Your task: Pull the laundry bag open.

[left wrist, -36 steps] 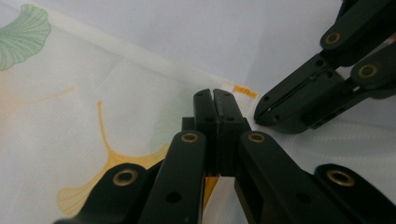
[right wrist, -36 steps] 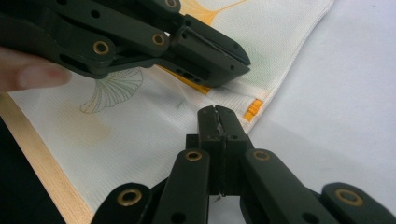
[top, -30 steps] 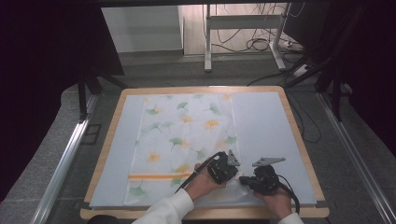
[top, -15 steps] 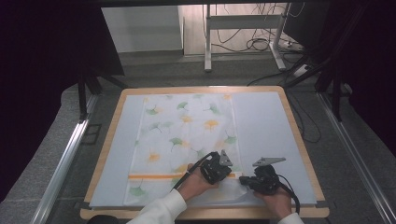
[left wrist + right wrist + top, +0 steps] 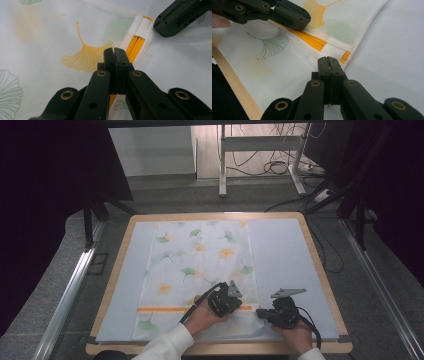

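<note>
A person seated at the near edge of the surface (image 5: 320,270) works two pairs of tongs over a single printed cloth (image 5: 200,265), white with green and yellow ginkgo leaves and one orange stripe (image 5: 170,309) running across its near end. The cloth lies spread almost flat on the pale sheet that covers the surface, its far edge up near the back rim and its near edge just short of the wooden border in front of the person. The left tongs (image 5: 226,300) rest low on the fabric right at the stripe, jaws pressed together; from the left gripper view it cannot be told for certain whether any cloth is pinched between them. The right tongs (image 5: 274,314) sit just beside the cloth's near right corner, jaws likewise closed and apparently empty, hovering over the bare sheet next to the hem. Judging by how smooth the cloth lies, the spreading looks largely done; what remains seems to be squaring off or taking hold of that near right corner. The count: one cloth, one stripe, two tongs, two hands, one surface.
</note>
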Demonstrator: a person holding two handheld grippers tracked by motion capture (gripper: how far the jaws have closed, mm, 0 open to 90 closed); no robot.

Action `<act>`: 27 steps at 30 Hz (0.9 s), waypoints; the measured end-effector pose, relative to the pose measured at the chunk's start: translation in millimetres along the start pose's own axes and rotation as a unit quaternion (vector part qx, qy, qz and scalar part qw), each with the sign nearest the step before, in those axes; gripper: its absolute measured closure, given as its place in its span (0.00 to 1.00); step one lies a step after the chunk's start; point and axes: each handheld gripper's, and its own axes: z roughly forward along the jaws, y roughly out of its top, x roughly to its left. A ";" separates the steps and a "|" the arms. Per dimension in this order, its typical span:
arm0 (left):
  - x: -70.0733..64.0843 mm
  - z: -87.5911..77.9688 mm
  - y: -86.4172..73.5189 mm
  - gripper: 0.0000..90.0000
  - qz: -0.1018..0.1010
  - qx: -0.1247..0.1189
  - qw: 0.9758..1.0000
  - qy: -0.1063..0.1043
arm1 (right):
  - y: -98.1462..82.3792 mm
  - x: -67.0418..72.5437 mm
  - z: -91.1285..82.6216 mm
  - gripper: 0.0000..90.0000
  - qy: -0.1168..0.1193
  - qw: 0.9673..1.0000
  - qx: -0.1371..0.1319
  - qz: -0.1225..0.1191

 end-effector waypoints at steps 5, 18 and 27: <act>2.2 -2.1 -2.7 1.00 -0.004 -0.001 1.000 -0.001 | 0.0 0.1 0.0 0.99 0.000 1.000 0.000 0.000; 8.0 -8.7 -11.7 1.00 -0.016 -0.002 1.000 -0.002 | -0.4 -0.3 -0.3 0.99 0.002 1.000 -0.001 -0.003; 11.9 -12.9 -17.6 1.00 -0.026 -0.006 1.000 -0.004 | -0.5 -0.2 -0.3 0.99 0.001 1.000 -0.002 -0.005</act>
